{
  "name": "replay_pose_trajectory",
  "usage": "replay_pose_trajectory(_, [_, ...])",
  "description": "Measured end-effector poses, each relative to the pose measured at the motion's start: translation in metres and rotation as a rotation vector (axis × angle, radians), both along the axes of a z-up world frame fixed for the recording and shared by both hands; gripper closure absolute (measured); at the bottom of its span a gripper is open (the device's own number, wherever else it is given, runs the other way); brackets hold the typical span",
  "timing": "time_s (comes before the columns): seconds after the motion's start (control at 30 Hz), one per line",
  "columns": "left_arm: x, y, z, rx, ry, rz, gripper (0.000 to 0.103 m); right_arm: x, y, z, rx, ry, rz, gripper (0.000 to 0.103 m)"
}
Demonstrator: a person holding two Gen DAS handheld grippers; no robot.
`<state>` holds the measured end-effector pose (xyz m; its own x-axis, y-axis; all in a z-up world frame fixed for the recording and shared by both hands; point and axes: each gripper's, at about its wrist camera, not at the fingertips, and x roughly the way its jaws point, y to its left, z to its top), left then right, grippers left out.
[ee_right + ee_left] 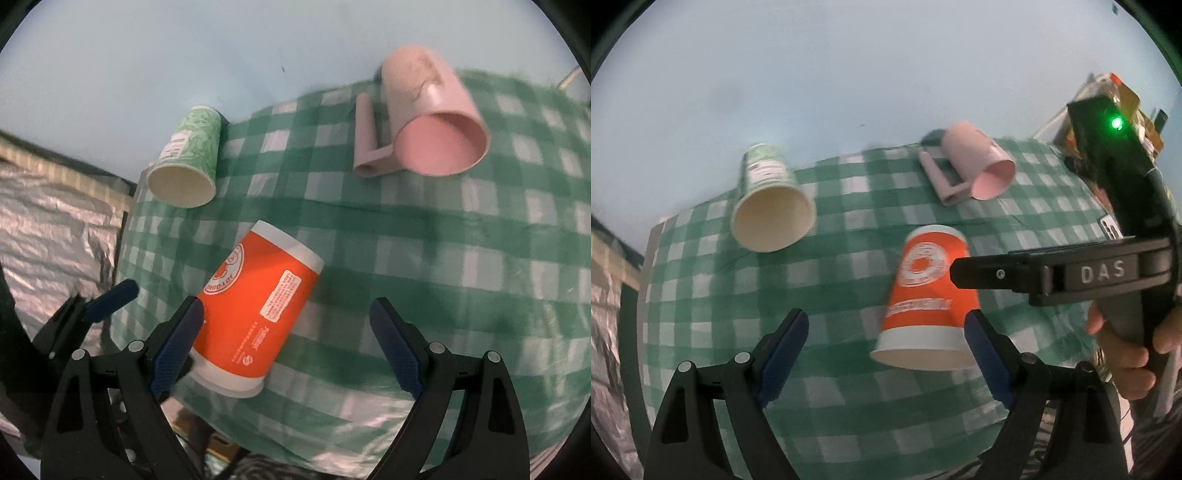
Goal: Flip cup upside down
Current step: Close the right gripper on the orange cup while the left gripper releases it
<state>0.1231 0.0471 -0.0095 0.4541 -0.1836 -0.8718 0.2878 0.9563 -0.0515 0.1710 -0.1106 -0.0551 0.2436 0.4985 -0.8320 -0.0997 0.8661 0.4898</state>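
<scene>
Both grippers, left (886,332) and right (286,321), gape released near the orange cup (925,295), which lies on its side on the checked cloth (827,280); nothing is flipped yet.

The orange cup (258,314) looks like printed paper with a slight sheen, white bands at both ends. The green cup (188,158) near the tablecloth's far left corner is paper too, its inside plain and matt. The pink mug (436,122) looks like smooth matt plastic. The checked tablecloth (461,258) is soft woven cloth. Both grippers are matt black plastic with textured blue pads (395,350), their pivots metal screws.
</scene>
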Motion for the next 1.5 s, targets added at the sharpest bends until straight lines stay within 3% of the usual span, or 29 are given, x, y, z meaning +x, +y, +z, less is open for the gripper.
replay_pose_trajectory(0.2, [0.007,0.021,-0.005,0.020,0.003,0.049,0.015,0.013,0.020,-0.014,0.019,0.063,-0.015,0.012])
replay_pose_trajectory(0.37, [0.010,0.034,-0.013,0.005,0.015,0.075,0.015,0.022,0.030,-0.025,-0.024,0.098,-0.027,0.012])
replay_pose_trajectory(0.57, [0.011,0.038,-0.024,0.004,0.022,0.084,0.015,0.026,0.033,-0.041,-0.035,0.152,-0.020,0.021])
replay_pose_trajectory(0.7, [0.014,0.038,-0.030,0.001,0.033,0.083,0.015,0.025,0.033,-0.040,-0.027,0.148,-0.019,0.031])
replay_pose_trajectory(0.93, [0.014,0.040,-0.039,-0.034,0.056,0.095,0.015,0.022,0.031,-0.035,-0.030,0.110,-0.003,0.033])
replay_pose_trajectory(1.17, [0.003,0.036,-0.042,-0.087,0.050,0.098,0.015,0.000,0.029,0.002,-0.100,-0.117,0.044,0.033])
replay_pose_trajectory(1.3, [-0.004,0.028,-0.048,-0.111,0.049,0.092,0.015,-0.022,0.034,0.026,-0.176,-0.350,0.088,0.033])
replay_pose_trajectory(1.5, [-0.008,0.028,-0.057,-0.151,0.063,0.115,0.015,-0.044,0.049,0.040,-0.331,-0.672,0.108,0.033])
